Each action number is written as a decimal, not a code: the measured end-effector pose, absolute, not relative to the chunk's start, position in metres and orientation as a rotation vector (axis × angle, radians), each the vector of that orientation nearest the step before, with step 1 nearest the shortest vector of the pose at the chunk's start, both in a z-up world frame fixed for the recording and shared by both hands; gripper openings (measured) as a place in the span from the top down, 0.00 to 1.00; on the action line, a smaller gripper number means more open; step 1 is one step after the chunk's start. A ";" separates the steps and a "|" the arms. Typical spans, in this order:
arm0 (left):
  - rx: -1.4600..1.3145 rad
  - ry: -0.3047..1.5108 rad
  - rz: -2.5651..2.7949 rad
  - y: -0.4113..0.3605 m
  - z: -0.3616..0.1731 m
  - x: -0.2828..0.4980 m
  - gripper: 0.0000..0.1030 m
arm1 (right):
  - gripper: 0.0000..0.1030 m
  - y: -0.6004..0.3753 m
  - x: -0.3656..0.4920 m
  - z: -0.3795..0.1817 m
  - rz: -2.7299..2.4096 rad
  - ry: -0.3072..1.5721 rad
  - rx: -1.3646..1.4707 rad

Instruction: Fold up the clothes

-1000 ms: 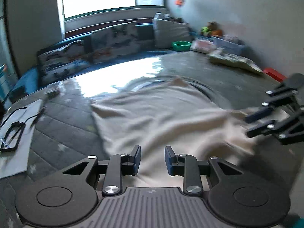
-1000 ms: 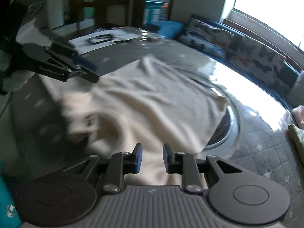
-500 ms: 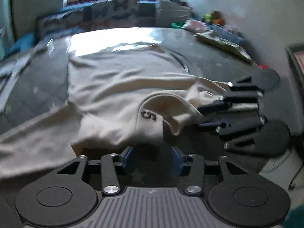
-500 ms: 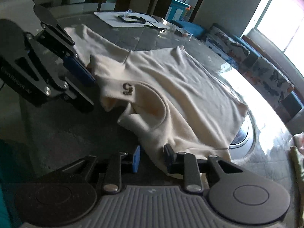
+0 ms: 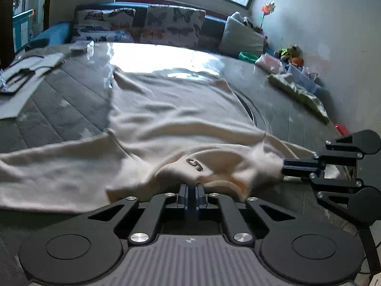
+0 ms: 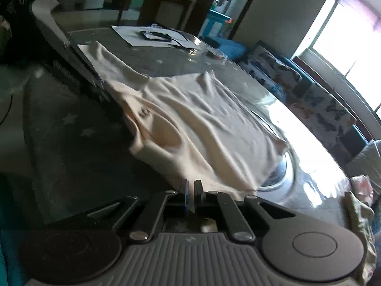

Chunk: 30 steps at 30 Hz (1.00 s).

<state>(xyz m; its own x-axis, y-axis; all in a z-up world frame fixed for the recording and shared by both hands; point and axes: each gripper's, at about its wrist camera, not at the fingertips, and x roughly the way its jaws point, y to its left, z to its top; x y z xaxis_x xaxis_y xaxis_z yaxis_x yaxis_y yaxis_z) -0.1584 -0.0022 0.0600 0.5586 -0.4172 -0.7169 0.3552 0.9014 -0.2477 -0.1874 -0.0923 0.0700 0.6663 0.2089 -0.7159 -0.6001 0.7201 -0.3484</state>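
The left gripper [image 5: 191, 187] has its two fingers pressed together, and they pinch the near edge of the cream shirt [image 5: 176, 119] just below the collar, where a small dark mark like a "5" [image 5: 194, 164] is printed. The right gripper [image 6: 190, 187] is also pressed together, and it pinches the shirt [image 6: 190, 119] at a fold of its near hem side; in the left wrist view the same gripper [image 5: 285, 166] comes in from the right and its tips are sunk in the bunched cloth near the shoulder. The shirt lies spread on the grey desk [image 5: 59, 100], reaching from the near edge toward the far edge, with one sleeve [image 5: 47, 166] stretched toward the left edge. In the right wrist view the left gripper is only a dark blurred shape [image 6: 78, 59] at the left side of the shirt, and its fingers cannot be made out there. The cloth between each pair of fingers is very thin and mostly hidden by the finger pads. The far part of the desk is washed out by the bright window reflection [image 5: 162, 59], so the far hem of the shirt is hard to make out. Some papers [image 6: 152, 35] lie near the far left corner, their details unclear.
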 end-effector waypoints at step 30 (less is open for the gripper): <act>0.356 0.689 -0.593 -0.047 0.055 -0.196 0.73 | 0.92 -0.045 -0.183 0.044 0.495 0.772 -0.433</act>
